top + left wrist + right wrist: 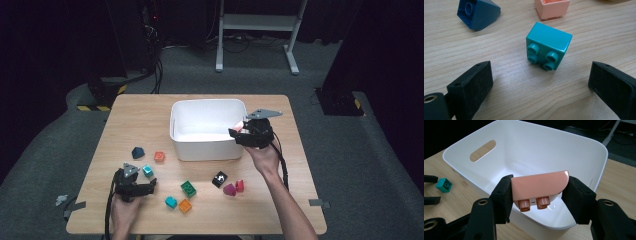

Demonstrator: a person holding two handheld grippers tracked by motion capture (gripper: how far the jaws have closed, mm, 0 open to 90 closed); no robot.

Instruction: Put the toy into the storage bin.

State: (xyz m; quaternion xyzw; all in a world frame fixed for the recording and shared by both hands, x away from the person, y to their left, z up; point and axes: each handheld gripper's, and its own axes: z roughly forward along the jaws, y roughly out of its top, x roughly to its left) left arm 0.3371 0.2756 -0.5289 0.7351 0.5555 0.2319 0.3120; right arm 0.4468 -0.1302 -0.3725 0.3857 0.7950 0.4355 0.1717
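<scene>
Nearest you, short of the white bin [207,131], your left gripper [142,189] rests low over the wooden surface [280,210] with its fingers [474,85] spread wide and nothing between them. Just ahead of them, on the side towards the bin, a teal block [548,46] lies tipped over with its studs facing the gripper, clear of both pads. In the left gripper view its far face is hidden from you.

Still on your side of the bin lie a teal cube [171,202], an orange block [185,205], a green block [188,188], a black block [219,179] and two magenta pieces [234,188] that sit so close together that you cannot tell whether they touch.

Closer to the bin's front wall are a dark blue sloped block [477,13] and a small orange-red block [159,156]. The left gripper view cuts off the top of this second one and shows it paler.

At the bin's right-hand rim your right gripper [239,132] has its fingers [504,195] pinching a salmon-pink block [540,188] by its two ends, studs pointing down, held over the bin's opening. The pads cover both end faces. The bin's floor beneath the block is partly screened by it.
</scene>
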